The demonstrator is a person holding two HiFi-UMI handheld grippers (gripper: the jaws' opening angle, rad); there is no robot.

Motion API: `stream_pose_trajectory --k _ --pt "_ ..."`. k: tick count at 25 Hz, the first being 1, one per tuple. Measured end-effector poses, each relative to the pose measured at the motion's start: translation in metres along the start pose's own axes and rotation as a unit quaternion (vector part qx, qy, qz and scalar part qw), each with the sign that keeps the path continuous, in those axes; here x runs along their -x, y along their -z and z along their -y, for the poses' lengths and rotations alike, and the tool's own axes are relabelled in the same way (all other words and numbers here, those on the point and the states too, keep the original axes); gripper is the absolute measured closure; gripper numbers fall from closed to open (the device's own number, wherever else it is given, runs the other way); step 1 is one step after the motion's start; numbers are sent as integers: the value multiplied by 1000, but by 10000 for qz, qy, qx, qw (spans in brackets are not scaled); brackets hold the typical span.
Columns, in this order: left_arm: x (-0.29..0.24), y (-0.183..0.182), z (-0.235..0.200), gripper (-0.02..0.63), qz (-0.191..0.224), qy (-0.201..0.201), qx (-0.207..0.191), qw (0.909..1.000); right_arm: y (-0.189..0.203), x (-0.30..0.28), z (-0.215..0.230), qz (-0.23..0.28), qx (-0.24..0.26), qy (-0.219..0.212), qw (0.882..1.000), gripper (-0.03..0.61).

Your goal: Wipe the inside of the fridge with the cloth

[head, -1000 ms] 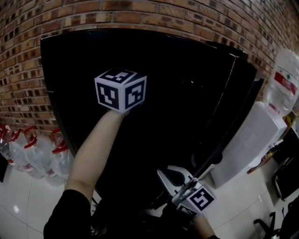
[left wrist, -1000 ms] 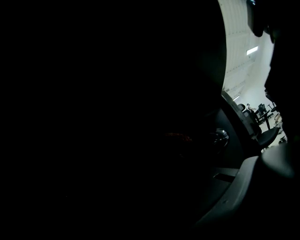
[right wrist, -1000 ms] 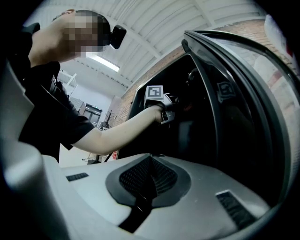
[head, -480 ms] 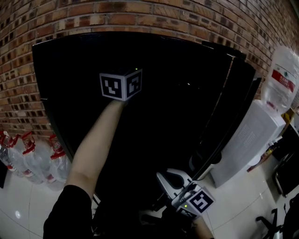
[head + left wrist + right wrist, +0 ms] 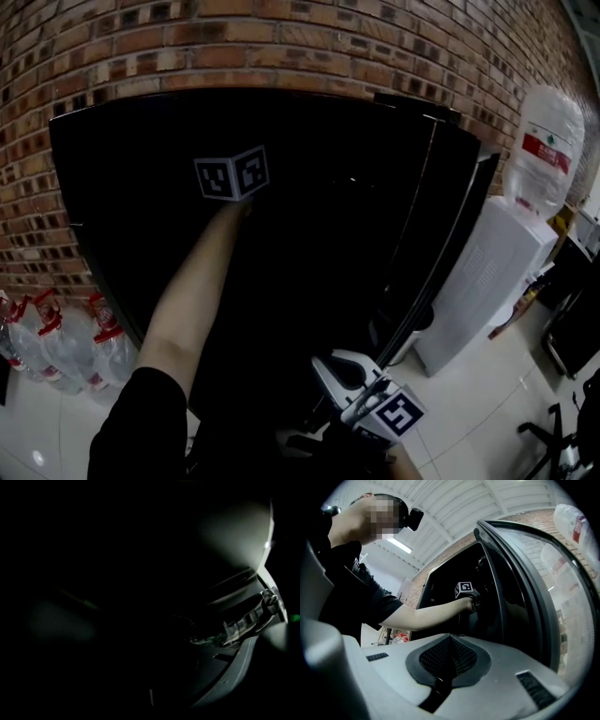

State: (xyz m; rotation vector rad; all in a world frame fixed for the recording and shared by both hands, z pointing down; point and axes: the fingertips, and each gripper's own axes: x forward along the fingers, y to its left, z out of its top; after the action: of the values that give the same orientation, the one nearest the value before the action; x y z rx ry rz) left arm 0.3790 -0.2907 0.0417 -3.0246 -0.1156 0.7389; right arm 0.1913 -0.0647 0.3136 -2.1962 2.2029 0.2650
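Observation:
The black fridge [image 5: 309, 253] fills the head view, its door [image 5: 441, 234] ajar at the right. My left arm reaches up into the dark opening. The left gripper's marker cube [image 5: 232, 174] shows, but its jaws are hidden behind it. The left gripper [image 5: 474, 601] also appears small in the right gripper view, at the door's edge. The left gripper view is almost black, with only a pale door-shelf edge [image 5: 248, 620] at the right. No cloth is visible in any view. My right gripper [image 5: 328, 364] hangs low in front of the fridge, its grey jaws [image 5: 449, 639] shut with nothing between them.
A white water dispenser [image 5: 487, 281] with a large bottle [image 5: 548, 141] on top stands right of the fridge. Several water bottles [image 5: 66, 337] sit on the tiled floor at the left. A brick wall [image 5: 281, 47] runs behind. A black chair base [image 5: 553, 441] is at the lower right.
The left gripper's cube has shrunk and drifted slightly up and left, so the arm has reached farther into the fridge. The right gripper has stayed low in much the same place.

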Motion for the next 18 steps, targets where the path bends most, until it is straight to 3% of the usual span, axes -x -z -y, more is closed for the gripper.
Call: stream_pose_trajectory --k 6,13,18 --pt "-11 13 0 551 -39 354 156 9992 -3 -18 -6 -258 151 -156 9994 574" --pt "-18 25 6 551 -194 375 -86 9991 -28 -54 -21 -523 166 -837 9950 574" --pt "-26 30 7 551 -283 121 -227 9993 -19 -63 -30 -564 197 -1022 9930 574"
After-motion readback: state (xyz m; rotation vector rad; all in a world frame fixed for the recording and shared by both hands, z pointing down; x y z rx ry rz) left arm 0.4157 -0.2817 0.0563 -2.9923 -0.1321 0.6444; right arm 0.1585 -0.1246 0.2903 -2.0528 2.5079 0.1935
